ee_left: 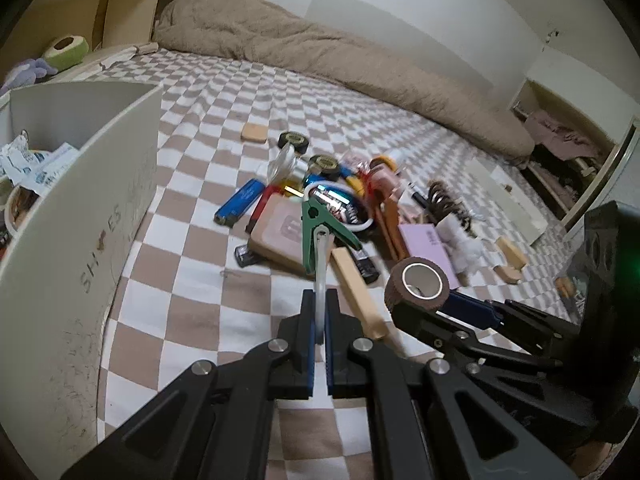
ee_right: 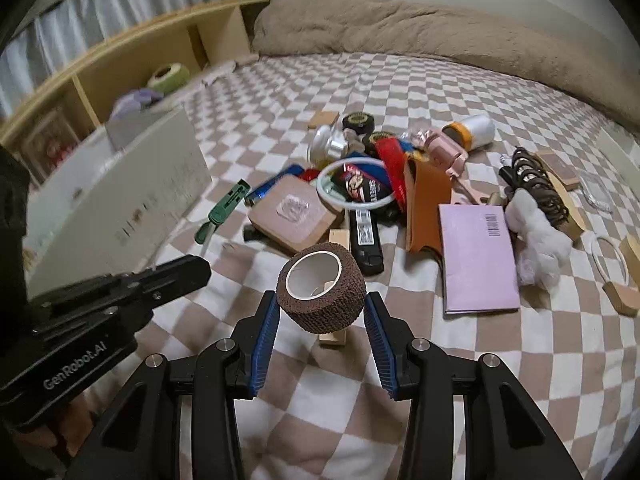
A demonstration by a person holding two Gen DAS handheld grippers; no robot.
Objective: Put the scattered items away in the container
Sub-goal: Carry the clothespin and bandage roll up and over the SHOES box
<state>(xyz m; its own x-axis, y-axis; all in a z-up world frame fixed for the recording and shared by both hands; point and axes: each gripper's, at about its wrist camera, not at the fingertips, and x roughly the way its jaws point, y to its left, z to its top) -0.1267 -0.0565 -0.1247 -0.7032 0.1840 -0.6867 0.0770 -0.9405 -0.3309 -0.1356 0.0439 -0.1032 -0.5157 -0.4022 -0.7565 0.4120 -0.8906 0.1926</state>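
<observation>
Both my grippers hold something above the checkered bedspread

Leftmost stands the white shoe box, my container, open-topped with wrappers already inside; my left gripper is pressed together on the pale handle of a green clip tool, whose green head points out over the front of the pile. To its right, my right gripper pinches a brown bandage roll between both blue pads, lifted off the cover. Beyond them lies the scattered heap: a blue lighter, a tan pad, a white ring around a snack packet, a pink booklet, a fluffy white toy, with wooden blocks farthest right
</observation>
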